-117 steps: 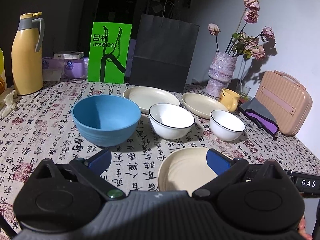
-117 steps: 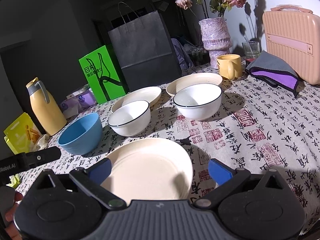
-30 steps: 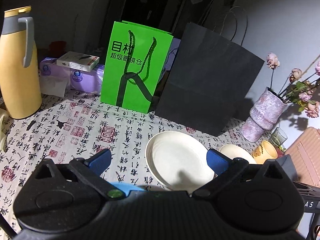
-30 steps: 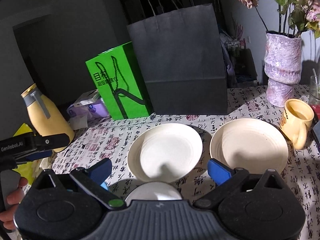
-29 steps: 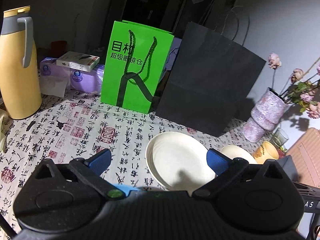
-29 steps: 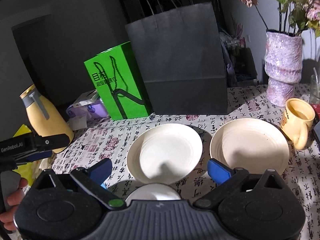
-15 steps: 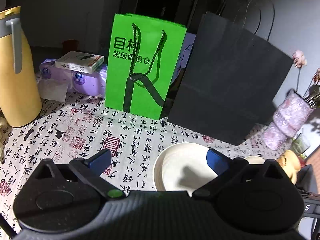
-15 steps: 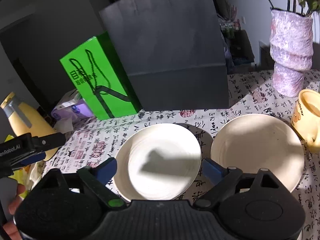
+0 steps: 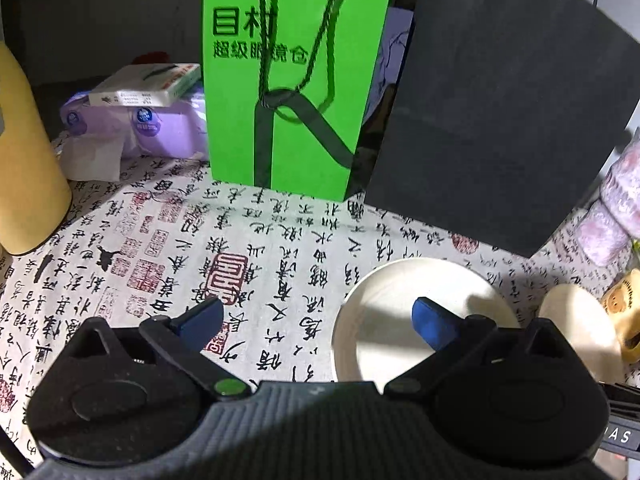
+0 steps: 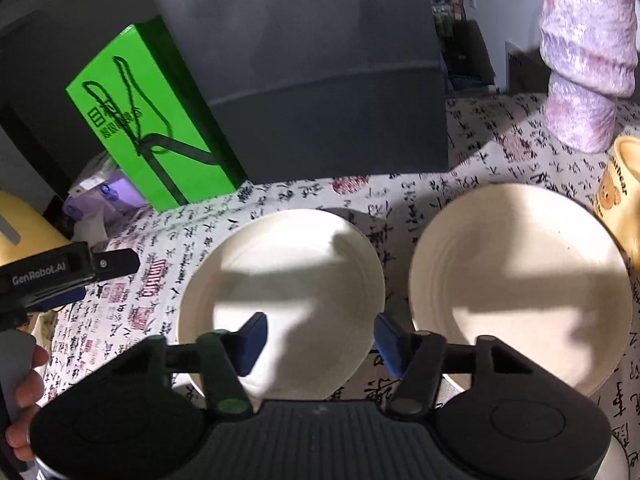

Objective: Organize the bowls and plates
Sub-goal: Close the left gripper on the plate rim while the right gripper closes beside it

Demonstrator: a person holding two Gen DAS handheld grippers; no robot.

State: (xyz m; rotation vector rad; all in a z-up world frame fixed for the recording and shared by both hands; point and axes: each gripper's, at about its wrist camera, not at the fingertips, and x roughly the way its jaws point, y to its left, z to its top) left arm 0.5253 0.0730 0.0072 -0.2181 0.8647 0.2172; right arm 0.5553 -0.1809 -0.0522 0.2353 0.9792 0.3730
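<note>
Two cream plates lie side by side on the patterned tablecloth. In the right wrist view the left plate (image 10: 296, 276) sits under my right gripper (image 10: 320, 338), whose open jaws straddle its right rim, holding nothing. The right plate (image 10: 520, 280) lies beside it. In the left wrist view my left gripper (image 9: 316, 318) is open and empty, hovering left of the same left plate (image 9: 384, 332), right fingertip above it. The second plate's edge (image 9: 580, 328) shows at far right. The bowls are out of view.
A green paper bag (image 9: 288, 80) and a black paper bag (image 9: 492, 112) stand at the back. A yellow thermos (image 9: 24, 168) and purple tissue packs (image 9: 160, 124) are at left. A purple vase (image 10: 584, 64) and yellow mug (image 10: 620, 196) are at right.
Both grippers have moved forward and lower toward the far plates; the bowls dropped out of view. The right gripper's jaws have narrowed somewhat around the left plate's rim.
</note>
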